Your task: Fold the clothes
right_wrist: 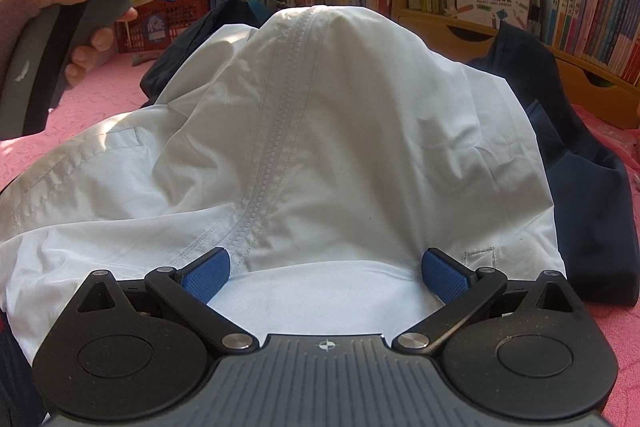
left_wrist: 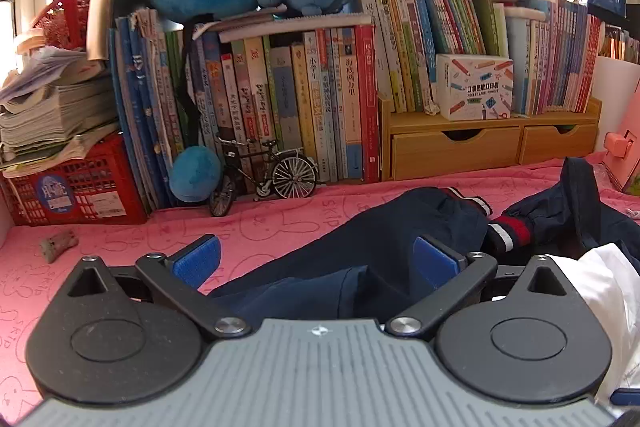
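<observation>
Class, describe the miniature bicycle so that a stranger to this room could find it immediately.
Start at the long row of books behind the pink cloth. At its foot, beside a blue plush ball, stands the model bicycle. It alone is black metal with spoked wheels.

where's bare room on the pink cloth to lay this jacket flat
Bare pink cloth lies left of the navy sleeve, in front of the toy bicycle and red crate; only a small scrap sits there. The right is crowded with the bunched white jacket.

Left gripper [left_wrist: 316, 261] sat wide open over the navy garment [left_wrist: 380, 239] on the pink cloth [left_wrist: 120, 243]; toy bicycle [left_wrist: 264, 179] stood beyond the garment, white fabric [left_wrist: 600, 291] right of it.
</observation>
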Action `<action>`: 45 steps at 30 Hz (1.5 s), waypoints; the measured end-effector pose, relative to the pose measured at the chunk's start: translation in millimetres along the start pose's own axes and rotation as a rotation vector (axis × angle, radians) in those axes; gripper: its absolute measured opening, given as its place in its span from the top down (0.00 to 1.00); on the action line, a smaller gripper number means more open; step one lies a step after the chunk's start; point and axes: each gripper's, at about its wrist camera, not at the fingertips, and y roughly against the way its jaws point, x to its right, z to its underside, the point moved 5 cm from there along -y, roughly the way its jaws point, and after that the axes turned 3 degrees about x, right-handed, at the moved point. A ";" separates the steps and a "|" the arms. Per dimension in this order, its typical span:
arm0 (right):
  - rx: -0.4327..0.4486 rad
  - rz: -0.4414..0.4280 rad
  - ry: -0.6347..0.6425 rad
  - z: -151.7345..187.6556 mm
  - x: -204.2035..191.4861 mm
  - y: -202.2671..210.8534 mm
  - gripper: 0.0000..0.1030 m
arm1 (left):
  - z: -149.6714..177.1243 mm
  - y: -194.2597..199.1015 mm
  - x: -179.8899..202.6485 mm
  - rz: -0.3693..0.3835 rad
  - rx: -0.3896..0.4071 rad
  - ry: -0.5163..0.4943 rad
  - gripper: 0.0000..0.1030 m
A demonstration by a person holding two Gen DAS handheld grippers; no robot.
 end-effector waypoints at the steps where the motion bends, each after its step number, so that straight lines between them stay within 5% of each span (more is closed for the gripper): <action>1: 0.001 0.000 0.000 0.1 0.2 0.0 0.00 | -2.5 -10.0 6.3 0.024 -0.027 -0.004 0.00; 3: 0.001 0.001 -0.002 0.3 0.4 -0.2 0.00 | -7.8 -24.6 31.1 0.128 -0.086 -0.025 0.00; 7: 0.002 0.003 -0.004 0.9 1.3 -0.1 0.00 | -11.1 -52.9 85.5 0.221 -0.162 -0.099 0.00; 11: 0.002 0.003 -0.005 -0.2 1.4 0.4 0.00 | 7.8 -91.8 117.3 0.104 -0.276 -0.147 0.00; 14: 0.002 0.003 -0.006 -2.8 1.4 1.4 0.00 | 20.1 -112.9 106.1 0.042 -0.377 -0.052 0.24; 16: 0.002 0.003 -0.007 -4.7 1.5 2.2 0.00 | 27.4 -125.3 98.7 0.003 -0.436 0.010 0.52; 18: 0.002 0.003 -0.008 -6.1 1.7 2.8 0.00 | 23.5 -119.3 88.3 0.000 -0.387 0.054 0.79; 22: 0.003 0.003 -0.009 -6.7 1.5 2.7 0.00 | -8.1 -95.2 65.5 0.003 -0.264 0.071 0.92; 31: 0.004 0.003 -0.011 -3.5 -3.3 0.2 0.00 | -186.1 44.6 -84.9 -0.274 0.191 0.075 0.96; 35: 0.005 0.003 -0.013 -2.3 -4.5 -0.7 0.00 | -221.2 117.5 -179.5 -0.306 0.372 0.160 0.96; 38: 0.005 0.003 -0.010 -2.2 -2.0 -1.1 0.00 | -200.5 134.0 -240.1 -0.365 0.387 0.162 0.95; 45: 0.004 0.008 0.003 -0.7 0.6 -3.5 0.00 | -33.2 52.7 -357.8 -0.520 0.084 0.384 0.94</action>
